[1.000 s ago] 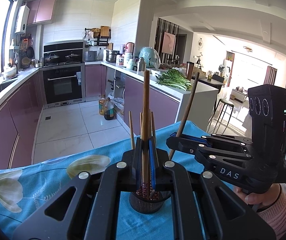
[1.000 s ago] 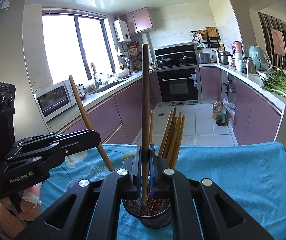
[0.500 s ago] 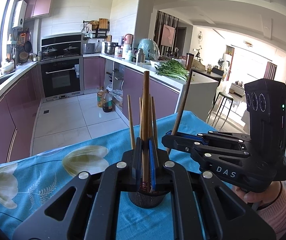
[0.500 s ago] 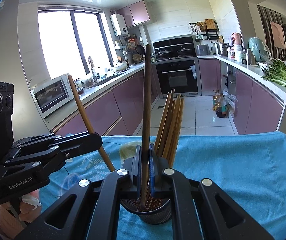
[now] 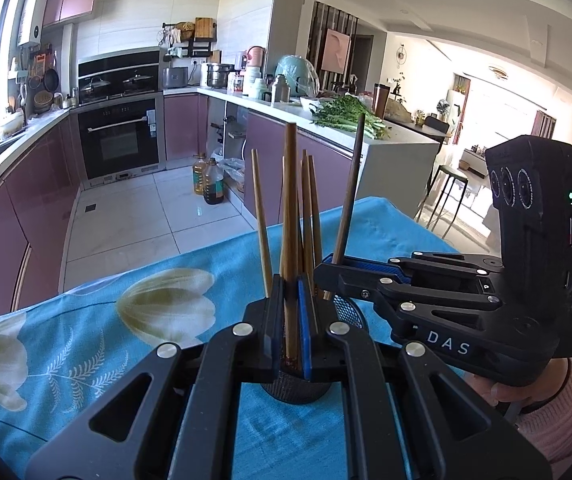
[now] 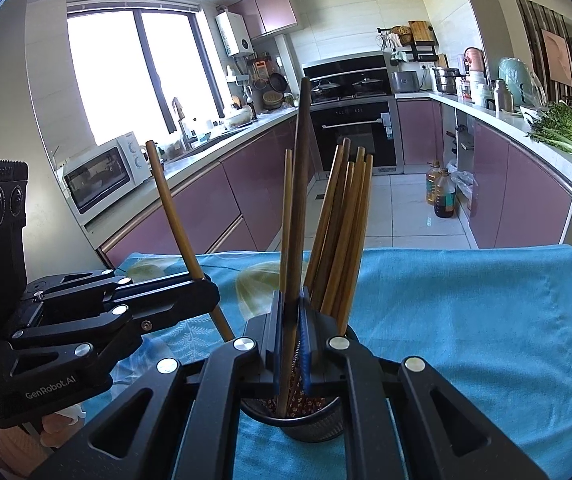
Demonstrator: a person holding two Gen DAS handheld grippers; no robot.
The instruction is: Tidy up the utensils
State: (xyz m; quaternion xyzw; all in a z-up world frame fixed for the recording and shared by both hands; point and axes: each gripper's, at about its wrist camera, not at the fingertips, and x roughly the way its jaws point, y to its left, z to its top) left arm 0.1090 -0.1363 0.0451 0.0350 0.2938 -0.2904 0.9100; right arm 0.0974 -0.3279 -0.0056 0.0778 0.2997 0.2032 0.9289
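Observation:
A black mesh holder [image 6: 311,426] stands on the blue cloth with several wooden chopsticks [image 6: 342,236] leaning in it. In the right wrist view my right gripper [image 6: 291,312] is shut on a dark brown chopstick [image 6: 300,184] held upright, its lower end inside the holder's mouth. In the left wrist view my left gripper [image 5: 291,294] is shut on a light brown chopstick [image 5: 291,208], whose patterned lower end hangs at the holder [image 5: 300,390]. Each gripper shows in the other's view: the left gripper [image 6: 204,294] comes in from the left and the right gripper [image 5: 328,266] from the right, close together above the holder.
The table carries a blue cloth with pale flowers [image 5: 86,344]; its far edge drops to the tiled kitchen floor [image 5: 134,232]. Purple cabinets, an oven [image 6: 352,136] and a microwave [image 6: 102,178] stand well beyond. A person's hand in a pink sleeve [image 5: 554,408] holds the right gripper.
Both grippers have sunk toward the holder with their chopsticks, whose lower ends now sit lower at its mouth. Both stay shut.

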